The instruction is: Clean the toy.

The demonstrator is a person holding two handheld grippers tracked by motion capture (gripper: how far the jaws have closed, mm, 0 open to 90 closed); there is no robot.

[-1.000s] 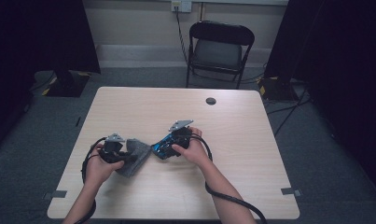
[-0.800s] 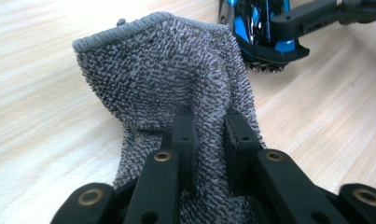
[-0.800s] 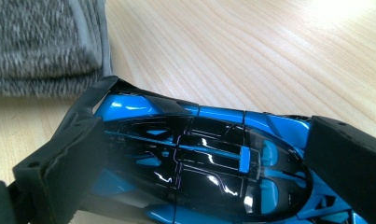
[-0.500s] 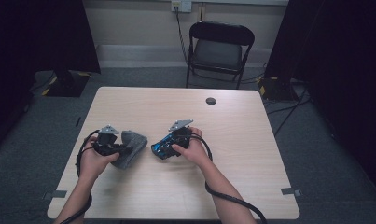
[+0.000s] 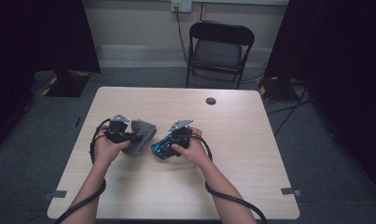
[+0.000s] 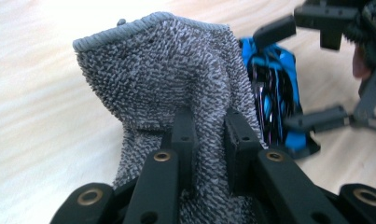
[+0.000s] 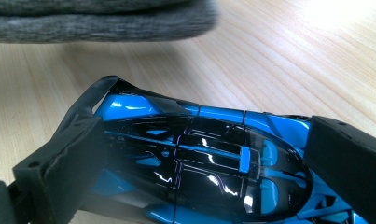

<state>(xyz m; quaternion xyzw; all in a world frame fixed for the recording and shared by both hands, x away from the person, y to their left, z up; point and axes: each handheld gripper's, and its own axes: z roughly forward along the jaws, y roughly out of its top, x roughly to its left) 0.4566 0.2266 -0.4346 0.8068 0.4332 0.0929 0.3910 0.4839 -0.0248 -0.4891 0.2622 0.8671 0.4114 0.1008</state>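
Observation:
A grey terry cloth (image 5: 143, 133) hangs bunched from my left gripper (image 5: 133, 137), whose jaws are shut on it left of the table's middle. In the left gripper view the cloth (image 6: 167, 74) stands up over the left gripper (image 6: 206, 135), pinched between its two black jaws, with the blue and black toy car (image 6: 274, 88) just behind it. My right gripper (image 5: 169, 145) is shut on the toy car (image 5: 160, 149), holding it low over the wooden table (image 5: 232, 140). In the right gripper view the car (image 7: 143, 109) spans the right gripper (image 7: 202, 156) from pad to pad, and the cloth (image 7: 101, 21) is blurred above.
A small black round object (image 5: 211, 101) lies near the table's far edge. Behind the table stands a black folding chair (image 5: 220, 46). A cable trails from each gripper along the forearms toward the near edge. Dark curtains flank the room.
The left gripper has drawn the cloth away from the toy car, leftward and slightly up, opening a gap between them. The right gripper and car have stayed put.

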